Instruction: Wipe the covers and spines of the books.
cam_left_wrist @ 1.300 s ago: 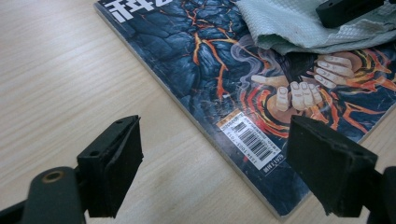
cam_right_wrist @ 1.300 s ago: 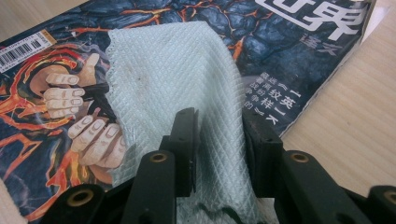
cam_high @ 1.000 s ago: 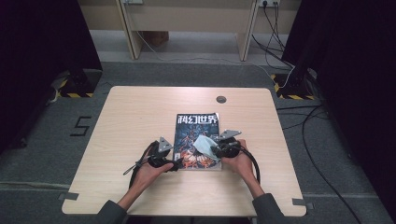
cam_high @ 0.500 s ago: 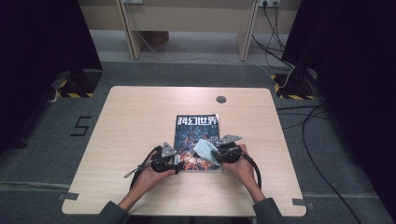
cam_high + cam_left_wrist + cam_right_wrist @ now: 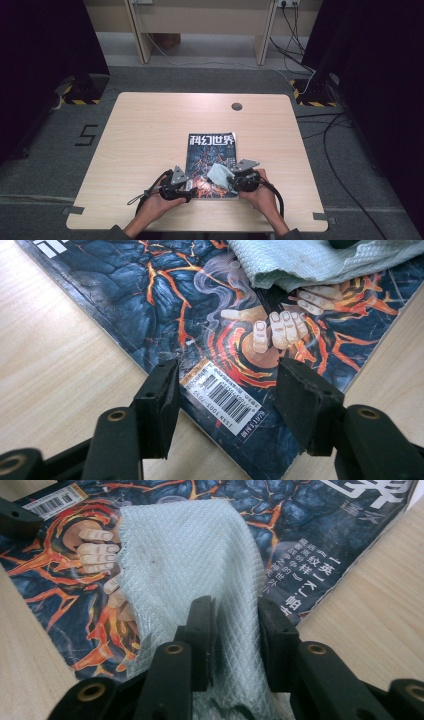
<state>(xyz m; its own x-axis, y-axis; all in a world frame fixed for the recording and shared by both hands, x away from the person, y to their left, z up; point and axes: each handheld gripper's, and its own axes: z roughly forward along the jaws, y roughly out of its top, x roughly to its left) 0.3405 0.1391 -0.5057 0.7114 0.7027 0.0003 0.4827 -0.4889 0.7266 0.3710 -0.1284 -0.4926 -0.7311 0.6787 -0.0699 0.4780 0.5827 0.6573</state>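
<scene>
On the pale wooden table [image 5: 150, 130], glossy lava-art magazine [image 5: 210, 157] lies flat; right gripper [image 5: 234, 630] clenched on pale green waffle-weave cloth [image 5: 190, 555] atop its cover; left gripper [image 5: 225, 390] jaws apart, pressed down at barcode corner.

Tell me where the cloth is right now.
The pale cloth is pinched in the right gripper and lies on the magazine cover's lower right part in the high view, across from the left gripper.
</scene>
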